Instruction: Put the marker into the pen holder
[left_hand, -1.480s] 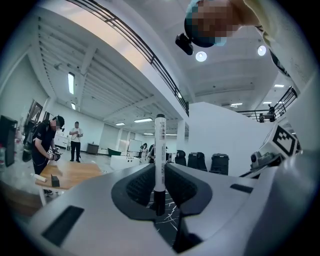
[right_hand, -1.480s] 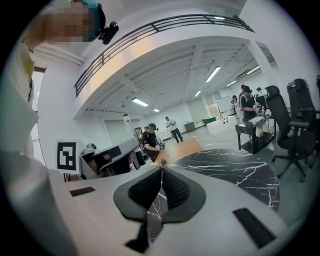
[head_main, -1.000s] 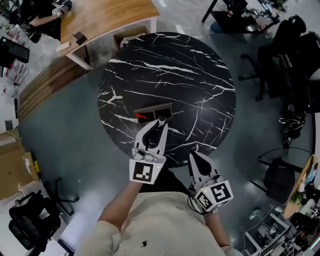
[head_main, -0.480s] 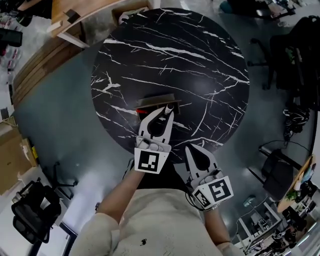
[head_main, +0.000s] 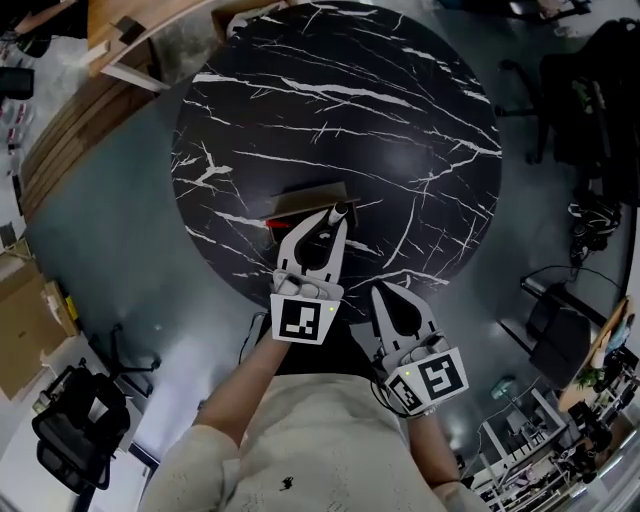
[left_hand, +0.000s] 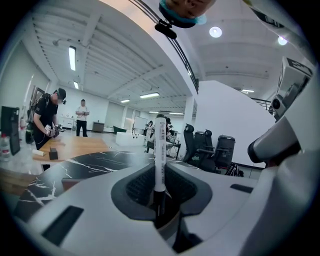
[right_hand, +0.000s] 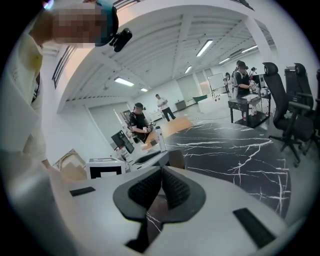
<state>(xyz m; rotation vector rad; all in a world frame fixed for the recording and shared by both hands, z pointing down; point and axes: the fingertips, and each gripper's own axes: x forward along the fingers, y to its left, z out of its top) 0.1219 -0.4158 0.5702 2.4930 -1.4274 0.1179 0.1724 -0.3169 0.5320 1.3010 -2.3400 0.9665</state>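
Pinching slim white marker (left_hand: 160, 150) in left gripper (head_main: 338, 212), right gripper (head_main: 385, 292) closed empty; lowered off-centre, could clip rim of brown rectangular pen holder (head_main: 305, 200) and topple it.

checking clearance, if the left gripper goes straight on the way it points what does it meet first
Most likely the pen holder: the left gripper, shut on the marker, points at its right end just ahead. Height is unclear, so it may pass over the rim.

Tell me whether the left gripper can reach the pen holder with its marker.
Probably yes: the left gripper, shut on the marker, is right by the pen holder, with nothing between them.
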